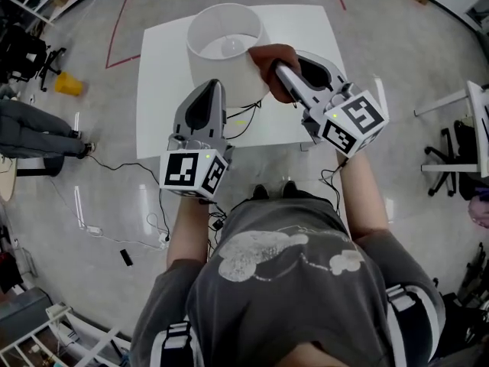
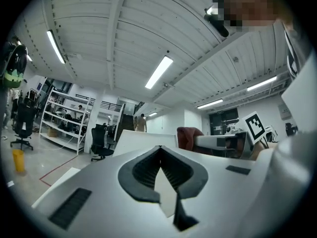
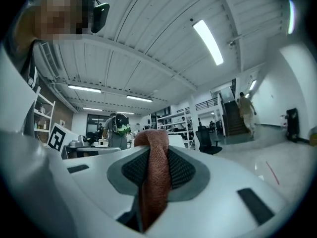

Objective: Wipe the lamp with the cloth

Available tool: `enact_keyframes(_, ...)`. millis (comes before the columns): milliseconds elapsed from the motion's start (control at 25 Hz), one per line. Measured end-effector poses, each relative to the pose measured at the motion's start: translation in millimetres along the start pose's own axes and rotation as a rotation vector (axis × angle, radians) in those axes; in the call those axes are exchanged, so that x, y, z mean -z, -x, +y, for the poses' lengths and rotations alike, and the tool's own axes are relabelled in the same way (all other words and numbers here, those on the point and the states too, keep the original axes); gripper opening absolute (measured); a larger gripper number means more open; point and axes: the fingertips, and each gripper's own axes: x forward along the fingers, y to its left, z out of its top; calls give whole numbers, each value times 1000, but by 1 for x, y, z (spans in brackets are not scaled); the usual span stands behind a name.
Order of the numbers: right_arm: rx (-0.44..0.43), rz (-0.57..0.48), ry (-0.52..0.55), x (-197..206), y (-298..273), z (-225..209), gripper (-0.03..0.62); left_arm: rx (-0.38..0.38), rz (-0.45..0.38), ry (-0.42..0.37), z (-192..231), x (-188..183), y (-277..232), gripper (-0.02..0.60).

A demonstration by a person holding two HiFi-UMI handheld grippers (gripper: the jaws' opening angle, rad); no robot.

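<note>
A white lamp (image 1: 225,48) with a drum shade stands on the white table (image 1: 306,29). My left gripper (image 1: 216,86) is shut on the shade's near rim; in the left gripper view a pale strip of shade (image 2: 166,185) sits pinched between the pads. My right gripper (image 1: 280,69) is shut on a reddish-brown cloth (image 1: 269,58), which lies against the shade's right side near the top. The right gripper view shows the cloth (image 3: 154,172) hanging out of the closed jaws. From the left gripper view, the cloth (image 2: 188,137) appears beyond the shade.
The lamp's black cable (image 1: 243,121) runs over the table's front edge to the floor. A yellow object (image 1: 69,84) lies on the floor at left, near a seated person's legs (image 1: 38,128). Office chairs (image 1: 451,155) stand at the right.
</note>
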Motion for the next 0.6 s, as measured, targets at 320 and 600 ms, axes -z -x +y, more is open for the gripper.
enact_keyframes(320,-37,-12,-33,-1,-12,-41,86,-80,-12,-46,-3,0,-12,8)
enact_keyframes(600,-174,-18,-102,7,-28,-67,86,-253,-37,-69,-2,5,-5,8)
